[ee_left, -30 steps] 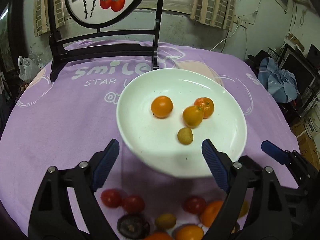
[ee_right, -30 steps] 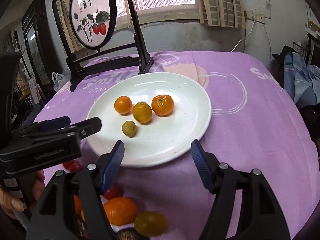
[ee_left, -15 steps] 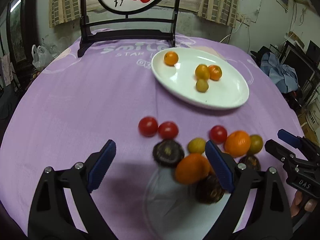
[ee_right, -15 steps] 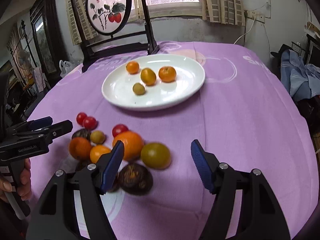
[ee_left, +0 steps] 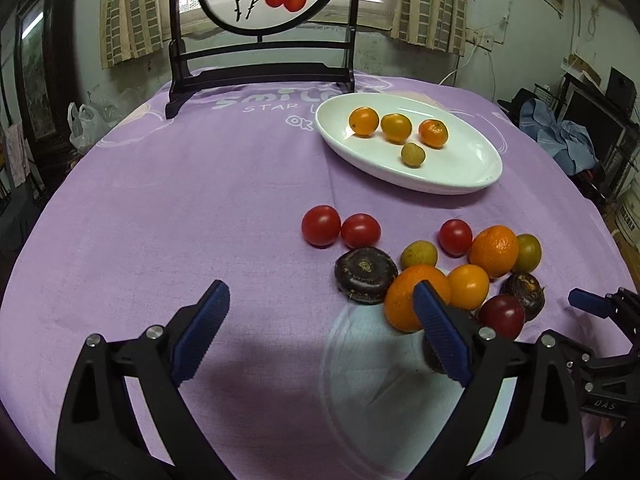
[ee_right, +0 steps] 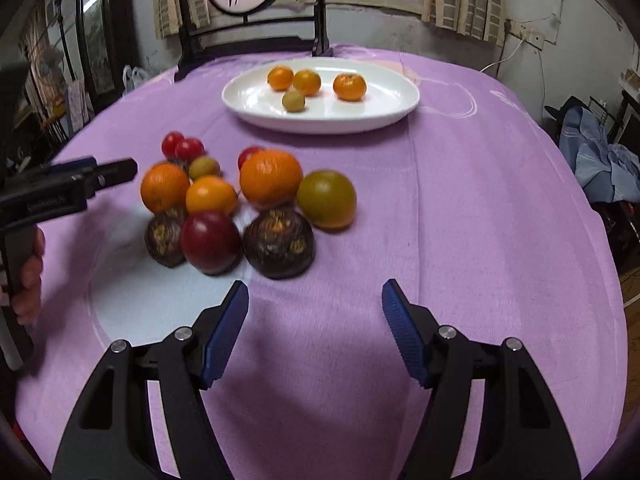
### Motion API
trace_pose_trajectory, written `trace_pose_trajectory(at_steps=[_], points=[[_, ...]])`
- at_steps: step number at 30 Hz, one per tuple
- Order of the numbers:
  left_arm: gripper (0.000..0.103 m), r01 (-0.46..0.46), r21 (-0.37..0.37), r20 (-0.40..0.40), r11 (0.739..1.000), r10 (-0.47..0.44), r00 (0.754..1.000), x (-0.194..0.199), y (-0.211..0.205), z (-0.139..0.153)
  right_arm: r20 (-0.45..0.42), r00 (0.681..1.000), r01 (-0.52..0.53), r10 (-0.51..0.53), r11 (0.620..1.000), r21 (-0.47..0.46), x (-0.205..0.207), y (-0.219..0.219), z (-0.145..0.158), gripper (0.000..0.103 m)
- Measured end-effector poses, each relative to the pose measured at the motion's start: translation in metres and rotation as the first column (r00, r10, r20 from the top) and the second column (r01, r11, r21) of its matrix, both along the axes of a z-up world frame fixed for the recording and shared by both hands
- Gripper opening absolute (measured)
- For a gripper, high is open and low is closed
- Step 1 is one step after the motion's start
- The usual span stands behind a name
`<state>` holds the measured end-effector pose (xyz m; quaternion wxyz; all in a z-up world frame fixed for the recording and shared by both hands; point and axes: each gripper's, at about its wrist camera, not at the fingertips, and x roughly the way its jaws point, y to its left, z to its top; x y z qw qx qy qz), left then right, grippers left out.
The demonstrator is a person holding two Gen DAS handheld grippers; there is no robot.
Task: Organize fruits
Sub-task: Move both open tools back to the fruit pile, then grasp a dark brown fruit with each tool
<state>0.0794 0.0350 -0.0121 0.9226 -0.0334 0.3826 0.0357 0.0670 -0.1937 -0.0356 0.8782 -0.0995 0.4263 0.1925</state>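
Observation:
A white plate [ee_left: 460, 184] [ee_right: 320, 126] at the back of the purple cloth holds several small orange and yellow fruits. In front of it lies a loose pile: an orange [ee_left: 416, 298] [ee_right: 164, 186], red cherry tomatoes [ee_left: 320, 226], dark brown fruits [ee_left: 366, 274] [ee_right: 278, 242] and a green fruit [ee_right: 326, 198]. My left gripper [ee_left: 320, 292] [ee_right: 114, 168] hovers just left of the pile, its jaws opening with nothing between them. My right gripper [ee_right: 315, 286] [ee_left: 596, 304] stands open and empty, short of the pile on its near right.
A dark wooden stand with a round painted screen [ee_left: 260, 76] stands at the table's far edge. A hand [ee_right: 30, 272] holds the left gripper's handle. Blue clothes [ee_right: 600, 164] lie beyond the table's right edge. Bare cloth [ee_left: 180, 200] spreads left of the pile.
Both grippers have drawn back from over the plate toward the near edge. The loose pile of fruit now lies in front of them. The left jaws stand a little wider.

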Motion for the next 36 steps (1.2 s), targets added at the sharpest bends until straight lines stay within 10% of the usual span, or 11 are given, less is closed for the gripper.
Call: trace_pose_trajectory(at_steps=[36], points=[[0.095, 0.207, -0.059, -0.087, 0.977, -0.212, 0.974, -0.013, -0.042, -0.017, -0.029, 1.000, 0.004, -0.001, 0.992, 0.126, 0.028, -0.006, 0.002, 0.044]])
